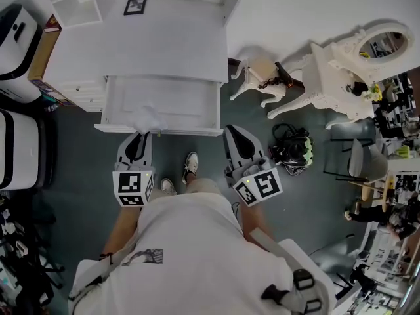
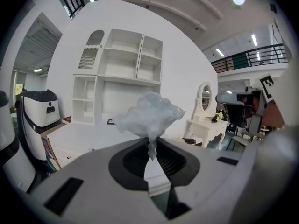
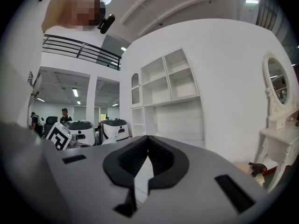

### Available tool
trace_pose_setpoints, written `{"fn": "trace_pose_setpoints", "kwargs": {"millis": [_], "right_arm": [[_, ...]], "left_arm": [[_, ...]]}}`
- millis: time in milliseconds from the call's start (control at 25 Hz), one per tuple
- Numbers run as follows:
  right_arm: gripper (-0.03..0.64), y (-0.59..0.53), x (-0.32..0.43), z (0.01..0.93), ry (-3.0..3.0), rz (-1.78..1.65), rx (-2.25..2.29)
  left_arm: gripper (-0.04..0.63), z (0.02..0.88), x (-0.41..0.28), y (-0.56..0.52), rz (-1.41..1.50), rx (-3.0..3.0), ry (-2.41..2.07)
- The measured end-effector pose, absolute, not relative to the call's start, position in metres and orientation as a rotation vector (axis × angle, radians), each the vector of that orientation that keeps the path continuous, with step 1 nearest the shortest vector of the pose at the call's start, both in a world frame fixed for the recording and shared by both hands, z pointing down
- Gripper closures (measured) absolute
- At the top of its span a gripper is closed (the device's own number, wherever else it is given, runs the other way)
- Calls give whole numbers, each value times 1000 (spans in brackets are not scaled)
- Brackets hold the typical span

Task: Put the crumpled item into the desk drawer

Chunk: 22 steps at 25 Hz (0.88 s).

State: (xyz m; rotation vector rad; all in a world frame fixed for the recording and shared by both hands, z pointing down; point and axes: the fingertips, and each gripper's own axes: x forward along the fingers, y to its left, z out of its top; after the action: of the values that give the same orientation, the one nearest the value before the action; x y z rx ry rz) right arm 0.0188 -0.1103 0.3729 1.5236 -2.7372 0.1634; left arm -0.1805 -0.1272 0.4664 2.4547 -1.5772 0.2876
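Drawer is open, pulled out from the white desk toward the person, so that part is taken care of. The left gripper comes in at the drawer's front edge with the wad out ahead of it. In the left gripper view the jaws are pressed tight on a thin tail of the pale, crinkly wad, and the rest balloons above the tips. From the head view the wad sits over the front left part of the drawer, just inside the front lip.

What's left, by my read: ease it down, let go, pull clear. The drawer may want closing after that, though the task doesn't ask for it.

The right gripper waits near the drawer's right front corner. In its own view its jaws are pressed together with nothing between them.

Now the blind spots. Neither gripper view shows the drawer at all, because the gripper bodies block everything low. From above I can't tell whether the wad touches the drawer floor or hangs over it. Nor can I tell whether the right gripper's tip touches the drawer front. The person's torso hides both hands.
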Motion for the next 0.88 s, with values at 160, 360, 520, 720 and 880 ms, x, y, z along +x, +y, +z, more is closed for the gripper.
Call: {"fn": "trace_pose_setpoints", "kwargs": {"millis": [160,360,520,720,880], "right_arm": [[606,-145,25,372,-2785,164,1472],[606,-192,42,366,-2835,152,1439],[606,-216,58,375,-2850,189,1424],[606,-232,71,380,-2861,200,1421],[606,-240,87,385,-2862,215,1424]], "left_arm": [[543,461,-175,-151,301,2433,-1623],[543,450,-152,-185,328,2450,-1650],[543,451,-139,-207,359,2442,-1674],[543,454,-134,-226,400,2429,-1694],[543,455,-122,-238,420,2431,-1700]]}}
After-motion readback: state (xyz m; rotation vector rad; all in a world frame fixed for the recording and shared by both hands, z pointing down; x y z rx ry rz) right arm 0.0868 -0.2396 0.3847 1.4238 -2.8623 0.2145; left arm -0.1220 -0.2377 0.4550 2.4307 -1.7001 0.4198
